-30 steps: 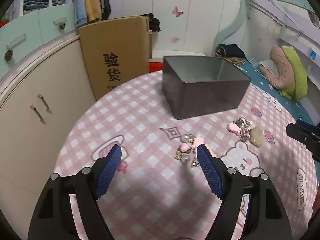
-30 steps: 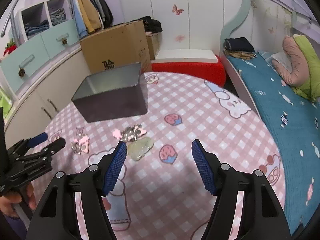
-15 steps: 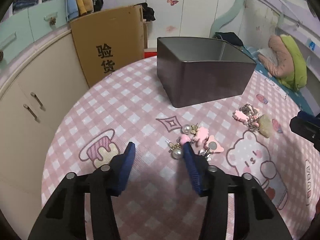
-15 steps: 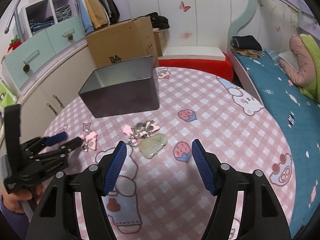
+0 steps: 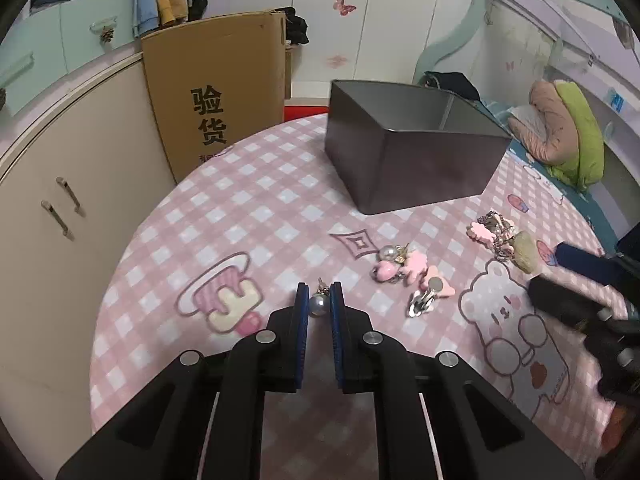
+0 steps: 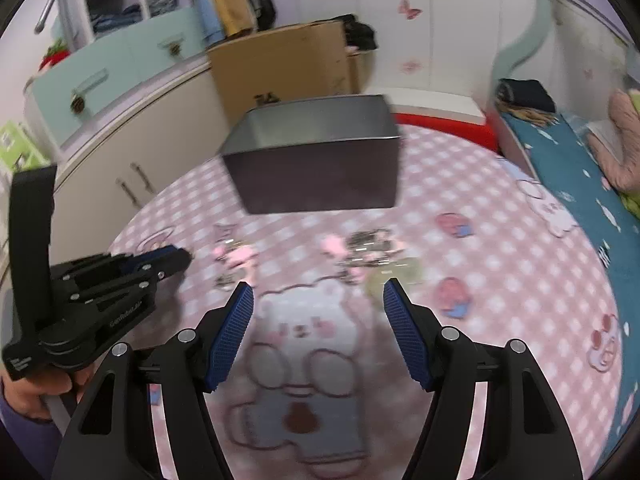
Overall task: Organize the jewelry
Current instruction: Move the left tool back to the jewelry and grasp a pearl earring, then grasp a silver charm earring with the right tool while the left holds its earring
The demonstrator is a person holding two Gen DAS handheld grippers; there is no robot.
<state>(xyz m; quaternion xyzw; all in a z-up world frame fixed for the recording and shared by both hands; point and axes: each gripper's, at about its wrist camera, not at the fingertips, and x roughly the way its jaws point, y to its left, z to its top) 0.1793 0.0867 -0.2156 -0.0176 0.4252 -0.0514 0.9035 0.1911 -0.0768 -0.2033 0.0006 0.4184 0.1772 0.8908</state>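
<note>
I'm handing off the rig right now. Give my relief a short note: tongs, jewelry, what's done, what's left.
Left tongs: just closed on a pearl earring, low over the table.
Right tongs: open, empty, near the green pendant.
Pink clips and chain pile lie loose before the tin.
Done: nothing seen in the tin.
Left: drop the pearl in, then the rest.

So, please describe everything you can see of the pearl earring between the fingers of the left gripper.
The pearl earring has a round, glossy, silvery-white bead with a small metal fitting of gold and silver tone sticking out at its far side. It sits near the fingertips of the left gripper, whose jaws have just been closing and now press it from both sides. Below it lies the pink checked tablecloth; whether it is lifted cannot be told. It lies apart from the pink jewelry pile.
</note>
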